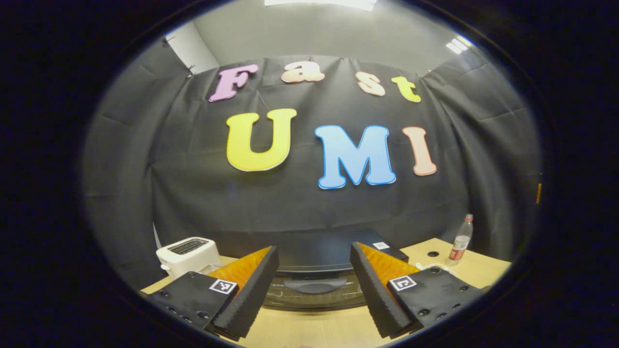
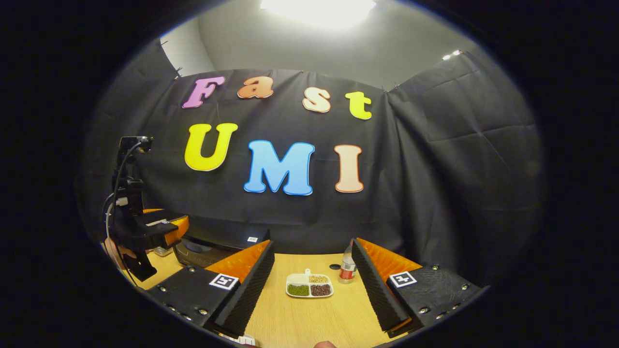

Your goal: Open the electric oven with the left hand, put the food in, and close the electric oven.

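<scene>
Currently, left gripper view, left to right: white toaster (image 1: pixel 188 254) on the table (image 1: pixel 309 328); black oven (image 1: pixel 316 282) dead ahead, front and handle facing the camera, long axis running side to side; plastic bottle (image 1: pixel 460 240) upright at far right. Left tool (image 1: pixel 314 285) level, fingers apart, holding nothing, the oven framed between them. Right gripper view: left tool (image 2: pixel 150 229) before the oven (image 2: pixel 217 246); food tray (image 2: pixel 309 285), long side across; right tool (image 2: pixel 313 285) level, fingers apart, empty.
</scene>
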Demonstrator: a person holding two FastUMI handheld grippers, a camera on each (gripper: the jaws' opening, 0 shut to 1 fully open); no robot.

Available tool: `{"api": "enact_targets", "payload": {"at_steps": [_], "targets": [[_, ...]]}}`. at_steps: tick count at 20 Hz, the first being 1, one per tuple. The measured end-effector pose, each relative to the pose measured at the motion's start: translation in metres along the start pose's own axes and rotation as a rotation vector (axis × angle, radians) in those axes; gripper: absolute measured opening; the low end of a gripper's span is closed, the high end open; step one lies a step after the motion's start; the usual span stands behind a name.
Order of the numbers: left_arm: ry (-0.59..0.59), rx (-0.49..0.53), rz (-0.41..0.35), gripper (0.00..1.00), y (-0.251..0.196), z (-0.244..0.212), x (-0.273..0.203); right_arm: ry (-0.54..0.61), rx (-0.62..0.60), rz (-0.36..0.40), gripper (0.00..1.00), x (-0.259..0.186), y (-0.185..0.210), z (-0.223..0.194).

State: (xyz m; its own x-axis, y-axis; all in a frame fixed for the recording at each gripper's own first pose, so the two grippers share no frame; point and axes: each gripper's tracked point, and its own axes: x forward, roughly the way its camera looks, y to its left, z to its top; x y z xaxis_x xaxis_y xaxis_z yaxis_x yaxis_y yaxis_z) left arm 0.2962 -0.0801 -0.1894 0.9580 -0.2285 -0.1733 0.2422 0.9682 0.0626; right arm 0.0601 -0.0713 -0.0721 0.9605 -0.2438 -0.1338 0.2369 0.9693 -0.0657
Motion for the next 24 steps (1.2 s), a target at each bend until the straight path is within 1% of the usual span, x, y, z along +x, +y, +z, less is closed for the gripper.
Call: {"api": "enact_targets", "payload": {"at_steps": [3,4,7,8,9,10,12,13,14,16,19,23,24], "targets": [[0.049,0.005,-0.027,1.00,-0.002,-0.030,0.032,0.030,-0.021,-0.036,0.98,0.005,-0.001,-0.007],[0.064,0.007,-0.028,0.98,0.000,-0.038,0.040,0.037,-0.029,-0.044,0.98,0.005,-0.001,-0.008],[0.107,0.014,-0.035,0.99,0.000,-0.063,0.063,0.053,-0.054,-0.066,0.98,0.005,0.000,-0.010],[0.119,0.018,-0.036,1.00,0.001,-0.071,0.067,0.057,-0.061,-0.069,0.98,0.005,0.000,-0.011],[0.129,0.020,-0.036,0.98,0.002,-0.077,0.072,0.061,-0.068,-0.070,0.98,0.006,0.001,-0.011],[0.136,0.018,-0.038,1.00,0.002,-0.082,0.074,0.064,-0.076,-0.072,0.98,0.006,0.001,-0.011],[0.162,0.015,-0.037,0.99,0.001,-0.095,0.079,0.073,-0.085,-0.070,0.98,0.006,0.002,-0.013],[0.171,0.005,-0.032,1.00,0.002,-0.099,0.079,0.076,-0.088,-0.067,0.98,0.006,0.003,-0.013],[0.156,-0.012,-0.031,0.94,0.002,-0.098,0.082,0.078,-0.091,-0.066,0.98,0.006,0.002,-0.013],[0.157,-0.012,-0.024,0.99,0.003,-0.098,0.077,0.078,-0.093,-0.061,0.98,0.005,0.003,-0.013],[0.162,-0.014,-0.016,1.00,0.002,-0.100,0.066,0.077,-0.091,-0.057,0.98,0.004,0.002,-0.011],[0.164,-0.009,-0.005,1.00,0.000,-0.109,0.040,0.074,-0.085,-0.044,0.98,0.002,0.002,-0.010],[0.163,-0.009,-0.004,0.99,-0.001,-0.111,0.033,0.074,-0.084,-0.037,0.98,0.002,0.002,-0.011]]}}
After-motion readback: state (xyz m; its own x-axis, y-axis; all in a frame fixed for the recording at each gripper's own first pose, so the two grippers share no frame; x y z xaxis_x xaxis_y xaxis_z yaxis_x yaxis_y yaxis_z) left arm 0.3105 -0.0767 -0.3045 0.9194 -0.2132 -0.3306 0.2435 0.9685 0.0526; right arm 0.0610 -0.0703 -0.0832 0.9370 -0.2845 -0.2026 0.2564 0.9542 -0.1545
